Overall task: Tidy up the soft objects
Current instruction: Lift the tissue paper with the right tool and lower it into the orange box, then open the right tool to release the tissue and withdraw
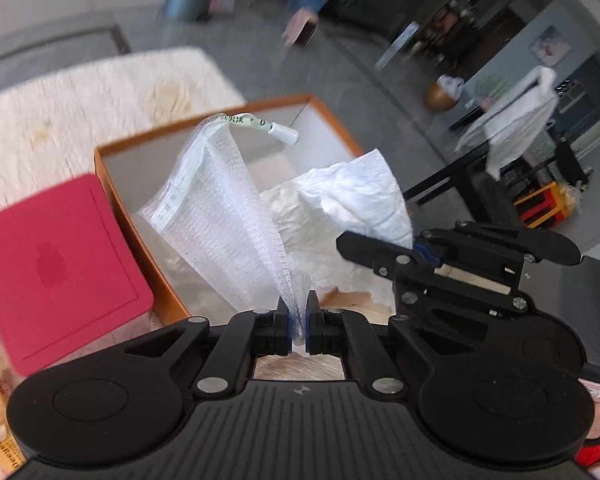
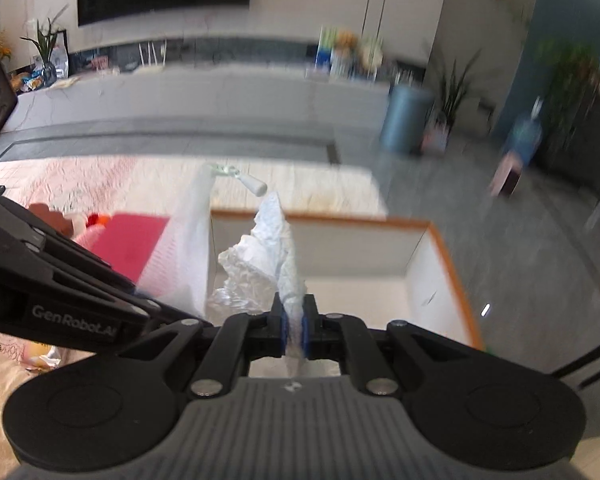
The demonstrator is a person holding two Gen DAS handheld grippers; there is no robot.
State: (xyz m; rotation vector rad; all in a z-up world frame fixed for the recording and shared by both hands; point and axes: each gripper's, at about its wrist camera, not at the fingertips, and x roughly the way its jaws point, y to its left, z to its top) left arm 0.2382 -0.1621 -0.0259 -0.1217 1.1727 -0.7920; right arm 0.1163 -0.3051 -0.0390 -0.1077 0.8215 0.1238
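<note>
Two grippers meet over an orange-edged box (image 1: pixel 228 120) with pale inner walls. At the bottom centre of the left wrist view, the left gripper (image 1: pixel 299 320) has its fingers pressed together on a bunched end of a white mesh bag (image 1: pixel 216 216), which rises toward the middle of the frame and ends in a printed ribbon with a small white tag (image 1: pixel 284 134). To its right, the right gripper (image 1: pixel 418 254) reaches in sideways, its fingers pinching a crumpled white cloth (image 1: pixel 352 196) that hangs over the inside of the box. In the right wrist view the same cloth (image 2: pixel 276 248) stands up from the closed fingers at the lower centre, with the mesh bag (image 2: pixel 192 256) just to its left and the box rim (image 2: pixel 440 240) stretching toward the right. A red flat lid (image 1: pixel 56 268) lies just beside the left wall of the box, at the left edge of the left wrist view. Behind the box, in the upper left, spreads a cream shaggy rug (image 1: pixel 80 104). The background is blurred.
</note>
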